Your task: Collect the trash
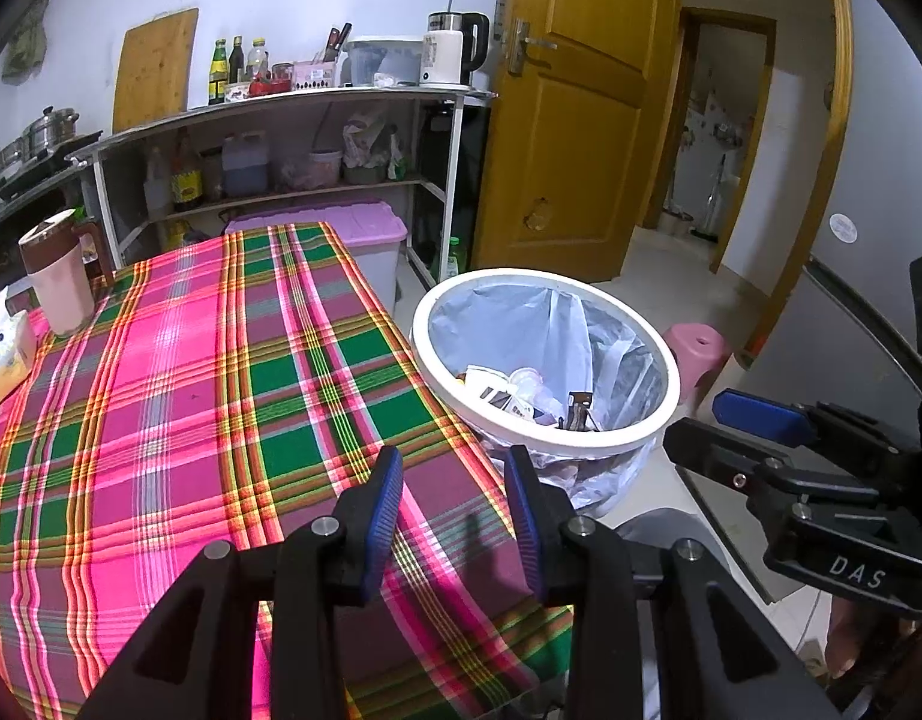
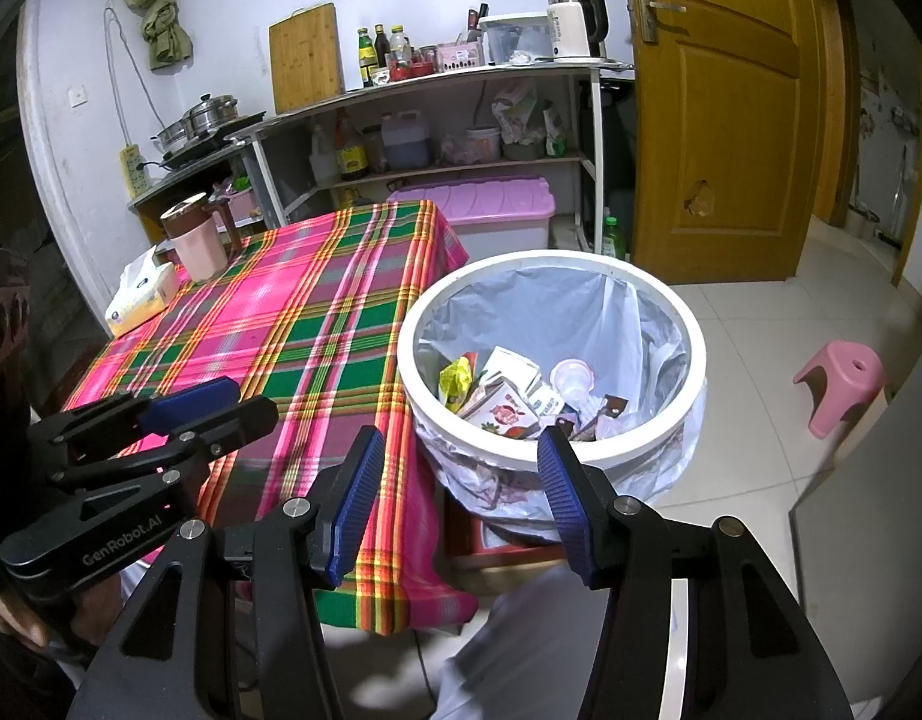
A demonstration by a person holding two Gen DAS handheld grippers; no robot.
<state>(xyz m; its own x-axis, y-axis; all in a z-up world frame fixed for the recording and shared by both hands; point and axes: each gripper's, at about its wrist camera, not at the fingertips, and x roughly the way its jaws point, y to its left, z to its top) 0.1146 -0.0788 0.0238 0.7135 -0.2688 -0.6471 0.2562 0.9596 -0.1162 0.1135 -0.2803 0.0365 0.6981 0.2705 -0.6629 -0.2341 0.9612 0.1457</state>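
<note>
Both tongs are seen empty: the left gripper (image 1: pixel 455 516) is held partly open over the checked tablecloth (image 1: pixel 179 396), and the right gripper (image 2: pixel 455 504) is held wide open just beside the white trash bin (image 2: pixel 688 420). The trash is found inside the bin's bag: a yellow wrapper (image 2: pixel 458 381), small cartons (image 2: pixel 508 405) and a clear plastic cup (image 2: pixel 571 384). No trash is seen left on the cloth, so the job looks nearly done. The pink jug (image 2: pixel 197 243) or the tissue pack (image 2: pixel 140 297) could be taken for trash by mistake. The bin could be bumped and tipped over, because it is kept so close to the right tongs.
</note>
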